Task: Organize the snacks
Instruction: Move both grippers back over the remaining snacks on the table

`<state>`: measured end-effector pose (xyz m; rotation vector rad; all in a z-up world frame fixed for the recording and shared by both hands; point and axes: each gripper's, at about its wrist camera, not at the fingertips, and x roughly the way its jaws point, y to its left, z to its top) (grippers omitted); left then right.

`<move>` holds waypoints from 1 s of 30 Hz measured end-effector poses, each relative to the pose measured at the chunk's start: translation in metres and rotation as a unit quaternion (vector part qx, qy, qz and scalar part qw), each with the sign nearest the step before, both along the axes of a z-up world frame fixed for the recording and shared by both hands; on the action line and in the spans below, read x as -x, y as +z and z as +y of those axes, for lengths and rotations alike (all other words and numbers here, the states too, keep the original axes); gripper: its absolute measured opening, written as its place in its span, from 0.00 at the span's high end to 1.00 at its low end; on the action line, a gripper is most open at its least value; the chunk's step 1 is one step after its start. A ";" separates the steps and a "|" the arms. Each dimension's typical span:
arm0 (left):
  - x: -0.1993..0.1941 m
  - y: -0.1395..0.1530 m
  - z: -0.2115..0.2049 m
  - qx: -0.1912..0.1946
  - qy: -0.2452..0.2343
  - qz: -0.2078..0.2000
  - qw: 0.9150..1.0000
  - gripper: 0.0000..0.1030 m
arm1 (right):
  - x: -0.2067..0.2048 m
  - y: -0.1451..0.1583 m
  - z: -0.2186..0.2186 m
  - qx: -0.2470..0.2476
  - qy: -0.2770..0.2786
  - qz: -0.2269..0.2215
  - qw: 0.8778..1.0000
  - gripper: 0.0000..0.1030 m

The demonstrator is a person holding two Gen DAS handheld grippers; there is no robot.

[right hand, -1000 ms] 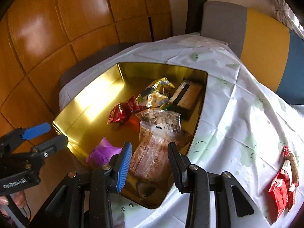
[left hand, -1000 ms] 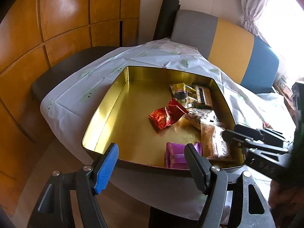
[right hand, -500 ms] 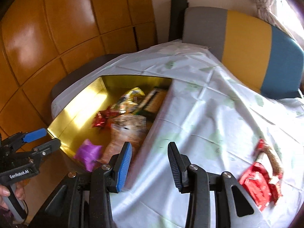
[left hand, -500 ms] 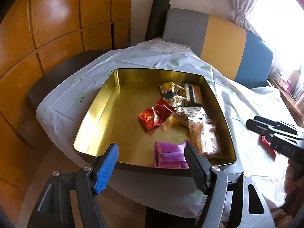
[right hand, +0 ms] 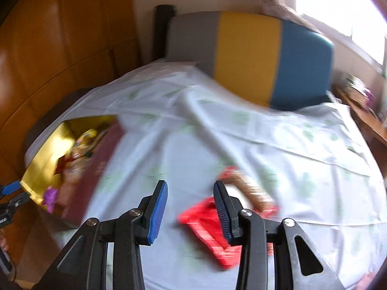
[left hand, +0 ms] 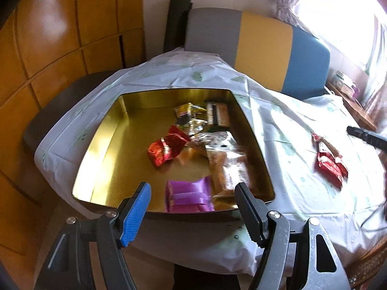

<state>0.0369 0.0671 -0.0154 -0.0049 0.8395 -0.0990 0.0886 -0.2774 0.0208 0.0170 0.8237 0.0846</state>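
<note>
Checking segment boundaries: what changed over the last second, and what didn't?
The right gripper swung away from the gold tin, across the tablecloth, and now sits open over the red snack packet; nothing grasped yet. The left gripper stayed open at the tin's near edge, with its view drifting slightly. The purple packet and the other snacks in the tin did not move.

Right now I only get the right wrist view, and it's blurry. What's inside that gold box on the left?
Observer: The left wrist view shows the gold tin sharply: a purple packet lies by its near wall.
Operator: Anything bigger in there?
Observer: Yes, a clear bag of brown snacks lies along the right wall.
Operator: Is the other gripper holding something?
Observer: No, the left gripper is open and empty.
</note>
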 end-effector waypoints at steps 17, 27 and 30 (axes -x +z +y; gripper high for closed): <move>-0.019 0.006 -0.114 0.014 -0.160 0.047 0.986 0.30 | 0.020 -0.027 -0.182 -0.069 -0.240 0.032 0.968 0.59; -0.044 -0.024 -0.231 0.053 -0.240 0.150 0.958 0.30 | 0.021 -0.023 -0.181 -0.091 -0.227 0.024 0.969 0.59; -0.055 -0.030 -0.261 0.069 -0.247 0.174 0.951 0.30 | 0.022 -0.023 -0.183 -0.102 -0.229 0.026 0.968 0.59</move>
